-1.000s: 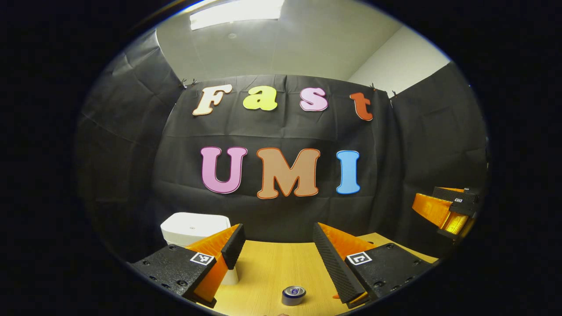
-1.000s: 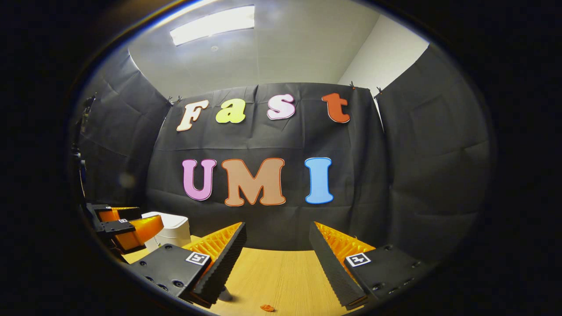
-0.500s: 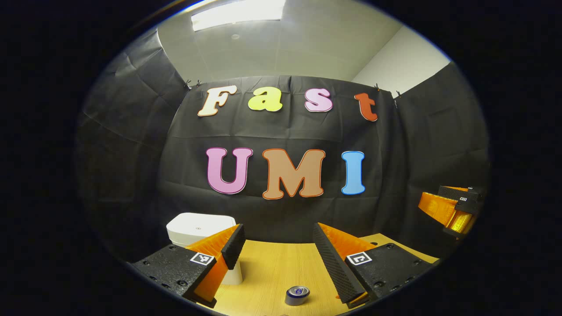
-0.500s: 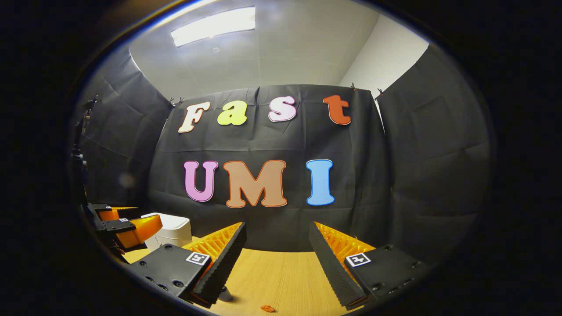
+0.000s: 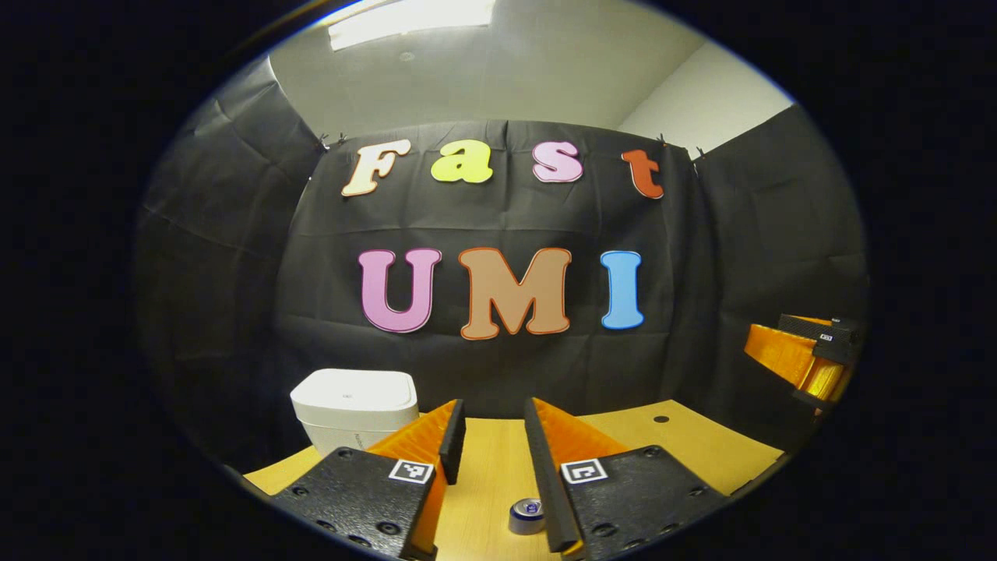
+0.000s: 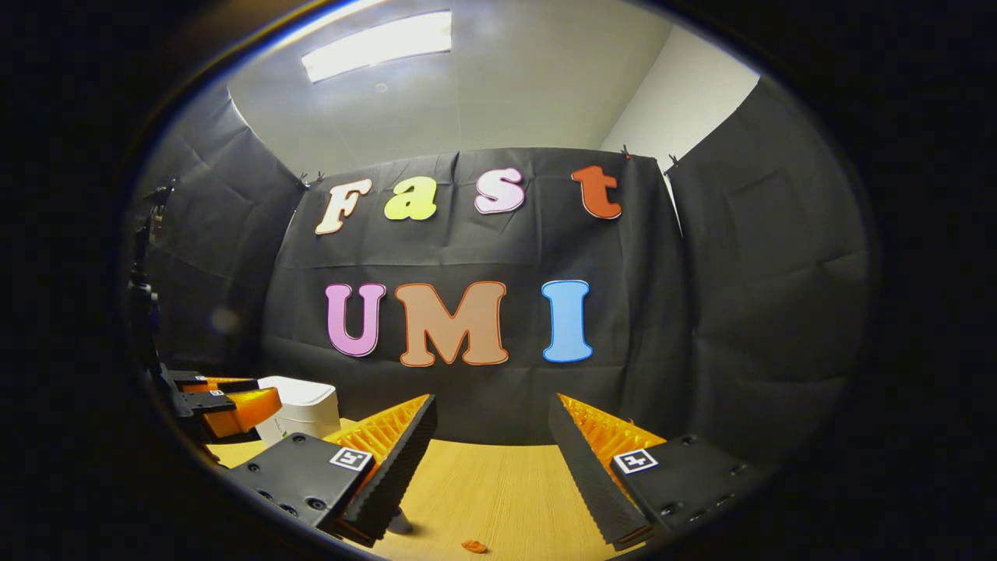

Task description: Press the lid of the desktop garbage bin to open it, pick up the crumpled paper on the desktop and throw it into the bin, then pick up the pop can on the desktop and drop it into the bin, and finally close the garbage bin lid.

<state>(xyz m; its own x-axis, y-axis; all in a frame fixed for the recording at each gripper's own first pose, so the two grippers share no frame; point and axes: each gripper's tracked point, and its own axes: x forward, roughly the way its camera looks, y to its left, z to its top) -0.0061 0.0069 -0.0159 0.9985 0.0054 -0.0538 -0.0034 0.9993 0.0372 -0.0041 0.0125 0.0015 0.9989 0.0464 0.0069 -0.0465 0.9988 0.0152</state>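
White garbage bin stands upright, lid closed.

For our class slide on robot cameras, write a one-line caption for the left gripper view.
Left gripper, fingers narrowly apart, over a wooden table with a pop can and closed white bin.

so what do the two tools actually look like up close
Both match: the left tool and right tool each have two wedge-shaped fingers with ribbed inner faces, mounted on black bolted plates. Each plate carries a small square black-and-white marker. No cables or sleeves are visible.
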